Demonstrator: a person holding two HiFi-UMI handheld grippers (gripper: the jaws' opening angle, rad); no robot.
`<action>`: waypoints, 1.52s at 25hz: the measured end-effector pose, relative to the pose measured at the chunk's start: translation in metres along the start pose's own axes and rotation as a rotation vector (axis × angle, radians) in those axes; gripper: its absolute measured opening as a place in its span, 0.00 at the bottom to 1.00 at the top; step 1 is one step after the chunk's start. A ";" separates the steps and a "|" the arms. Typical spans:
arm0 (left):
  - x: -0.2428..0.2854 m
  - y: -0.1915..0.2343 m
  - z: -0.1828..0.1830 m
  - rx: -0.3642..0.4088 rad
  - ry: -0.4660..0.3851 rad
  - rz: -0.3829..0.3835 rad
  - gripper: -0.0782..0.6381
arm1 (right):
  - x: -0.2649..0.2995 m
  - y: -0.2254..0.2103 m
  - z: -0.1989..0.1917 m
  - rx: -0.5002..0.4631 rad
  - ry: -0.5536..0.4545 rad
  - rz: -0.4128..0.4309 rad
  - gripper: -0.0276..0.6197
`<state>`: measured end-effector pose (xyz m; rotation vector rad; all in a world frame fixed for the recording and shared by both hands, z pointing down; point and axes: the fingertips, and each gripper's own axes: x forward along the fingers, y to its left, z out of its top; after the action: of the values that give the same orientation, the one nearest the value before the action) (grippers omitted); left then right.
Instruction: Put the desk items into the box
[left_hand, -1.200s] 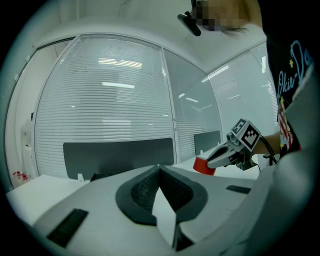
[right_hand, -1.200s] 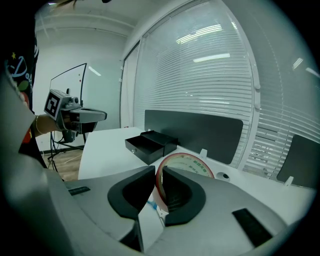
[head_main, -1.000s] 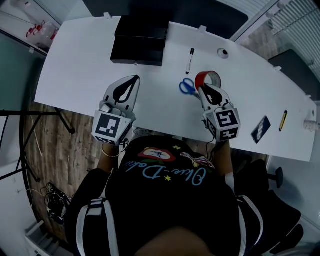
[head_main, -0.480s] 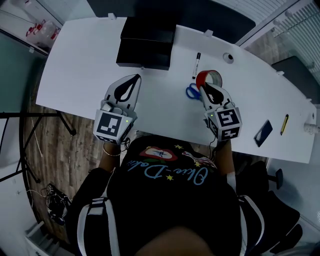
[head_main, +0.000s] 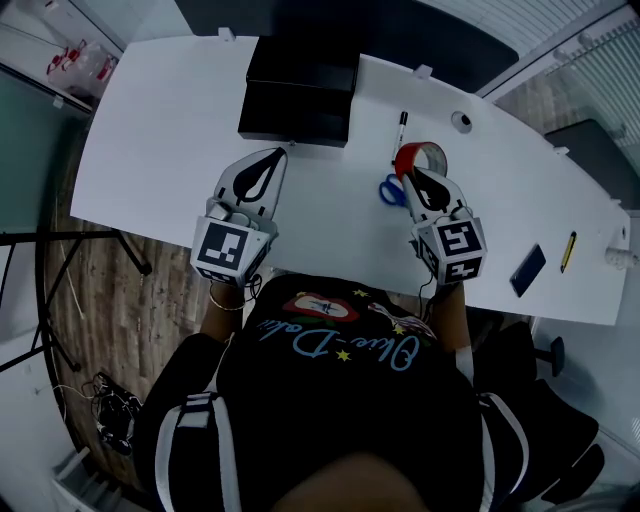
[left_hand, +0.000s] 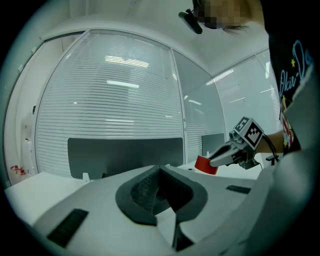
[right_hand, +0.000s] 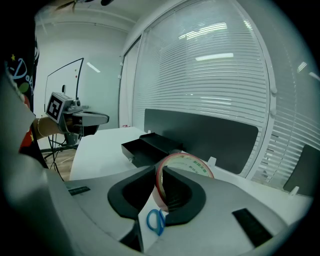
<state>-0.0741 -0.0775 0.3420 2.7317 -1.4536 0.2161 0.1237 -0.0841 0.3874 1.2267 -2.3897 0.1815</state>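
Red tape roll (head_main: 420, 157) sat pinched by its wall between the narrowly parted jaws of the right gripper (head_main: 412, 176), just beside the blue-handled scissors (head_main: 392, 190) on the white desk (head_main: 160, 150), while the left gripper (head_main: 272, 156) had its jaws closed together on nothing. To do this carry well, I judged the pinch should stay firm, and the roll should swing past the marker (head_main: 401, 128) to the black box (head_main: 300, 95) at the desk's far edge, going down inside it before release. Small green print ran along the roll's pale band, too small to read.
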 end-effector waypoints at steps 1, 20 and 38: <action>0.001 0.002 -0.001 -0.002 0.000 -0.002 0.11 | 0.002 0.000 0.001 0.001 0.001 -0.001 0.12; 0.011 0.037 -0.005 -0.016 0.001 -0.021 0.11 | 0.032 0.010 0.019 -0.025 0.029 0.002 0.12; 0.006 0.073 -0.014 -0.049 0.030 -0.050 0.11 | 0.061 0.031 0.036 -0.012 0.040 -0.004 0.12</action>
<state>-0.1322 -0.1219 0.3541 2.7099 -1.3626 0.2156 0.0563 -0.1217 0.3846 1.2115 -2.3504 0.1884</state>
